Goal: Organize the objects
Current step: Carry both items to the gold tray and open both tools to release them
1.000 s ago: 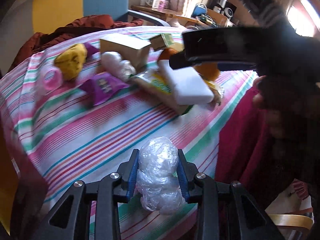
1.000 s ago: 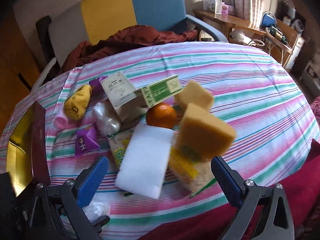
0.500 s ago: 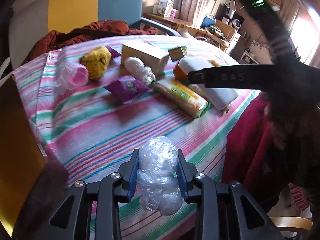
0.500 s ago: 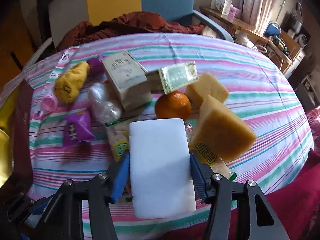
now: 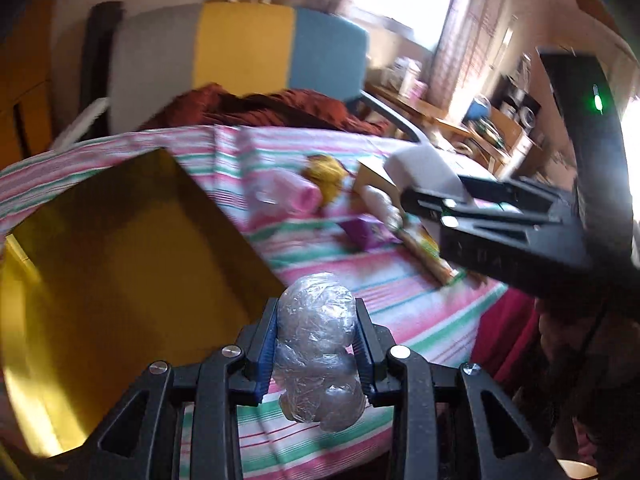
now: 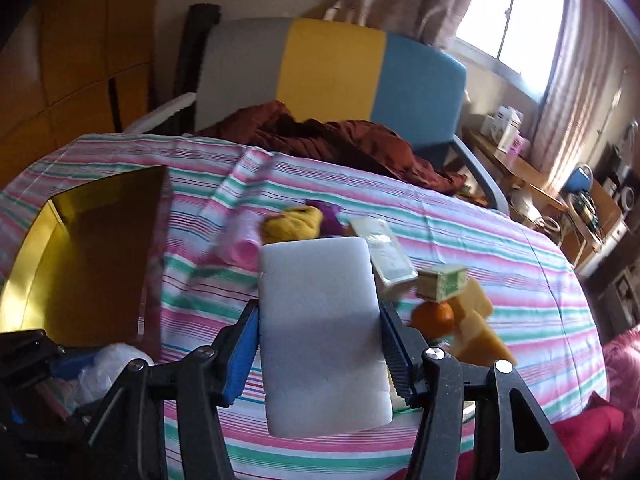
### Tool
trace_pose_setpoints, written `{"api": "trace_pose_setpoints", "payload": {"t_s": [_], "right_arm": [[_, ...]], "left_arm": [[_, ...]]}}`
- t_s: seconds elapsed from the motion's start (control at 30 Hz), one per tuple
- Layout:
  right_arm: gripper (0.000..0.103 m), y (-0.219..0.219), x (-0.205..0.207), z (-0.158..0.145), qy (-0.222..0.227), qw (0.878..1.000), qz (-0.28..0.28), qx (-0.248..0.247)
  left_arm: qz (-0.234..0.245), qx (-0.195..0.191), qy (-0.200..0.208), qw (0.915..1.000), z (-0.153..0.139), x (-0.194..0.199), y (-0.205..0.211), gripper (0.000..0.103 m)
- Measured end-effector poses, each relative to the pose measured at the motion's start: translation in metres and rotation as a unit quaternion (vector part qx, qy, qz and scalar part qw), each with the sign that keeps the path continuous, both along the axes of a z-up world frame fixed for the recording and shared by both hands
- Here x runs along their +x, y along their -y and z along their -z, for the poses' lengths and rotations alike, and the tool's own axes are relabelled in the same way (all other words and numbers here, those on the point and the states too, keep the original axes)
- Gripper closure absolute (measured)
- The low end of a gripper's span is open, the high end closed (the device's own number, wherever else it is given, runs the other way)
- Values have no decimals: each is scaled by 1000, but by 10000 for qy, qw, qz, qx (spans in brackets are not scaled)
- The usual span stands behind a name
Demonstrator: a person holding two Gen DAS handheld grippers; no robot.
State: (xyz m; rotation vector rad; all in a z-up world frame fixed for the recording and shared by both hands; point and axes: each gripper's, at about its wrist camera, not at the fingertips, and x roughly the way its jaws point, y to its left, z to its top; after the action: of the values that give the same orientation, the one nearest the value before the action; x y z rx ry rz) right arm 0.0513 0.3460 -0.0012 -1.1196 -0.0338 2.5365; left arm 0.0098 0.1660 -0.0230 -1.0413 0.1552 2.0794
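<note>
Both claws are loaded and mid-carry toward the gold box (image 5: 120, 264) at the left of frame. The left claw (image 5: 316, 344) is clamped on a plastic-wrapped bundle (image 5: 318, 344); the right claw (image 6: 320, 340), half closed, grips a white block (image 6: 320, 332) above the striped worktop (image 6: 500, 264). Next, I judge: bring each over the box's opening, then release.
</note>
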Motion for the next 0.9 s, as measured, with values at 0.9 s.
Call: {"api": "trace_pose_setpoints", "payload": {"t_s": [0.9], "right_arm": [[45,128,-50,-5,-88,9907,-1339,217]], "left_arm": [[-1845,-131,92,9827,18,-41,140,69]]}}
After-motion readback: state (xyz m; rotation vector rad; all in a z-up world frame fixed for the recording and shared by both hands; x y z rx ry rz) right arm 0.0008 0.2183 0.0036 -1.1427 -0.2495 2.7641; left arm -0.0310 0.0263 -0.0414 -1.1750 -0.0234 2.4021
